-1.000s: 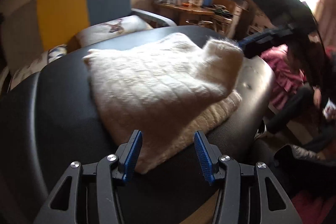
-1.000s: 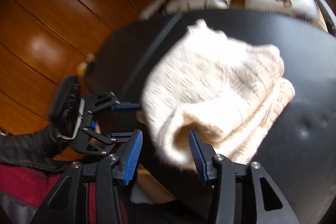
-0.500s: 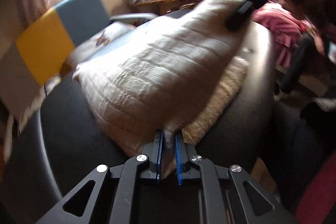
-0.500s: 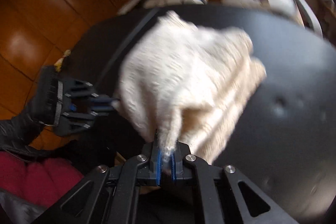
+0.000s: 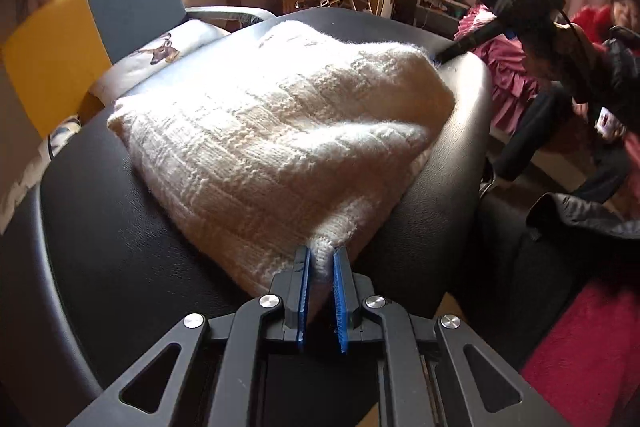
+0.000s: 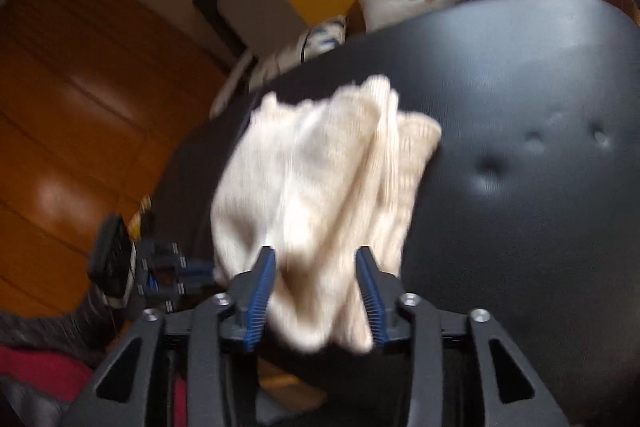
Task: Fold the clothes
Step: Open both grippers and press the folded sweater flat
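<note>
The cream, chunky-knit folded sweater (image 5: 280, 131) lies on the black padded leather seat (image 5: 104, 247), stretching between the left claw (image 5: 320, 291), clamped on its near corner, and the right claw (image 6: 316, 291), whose jaws are opening around the opposite corner.

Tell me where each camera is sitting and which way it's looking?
Left wrist view: sits on the left gripper, looking along its fingers, shut on a corner of the cream knitted sweater, across the black cushion toward a window and desk; the right gripper shows at the far corner.
Right wrist view: sits on the right gripper, its jaws opening with sweater between them, facing a wooden door; the left gripper shows at left.
Both share the sweater, the cushion and the yellow-and-blue chair.
</note>
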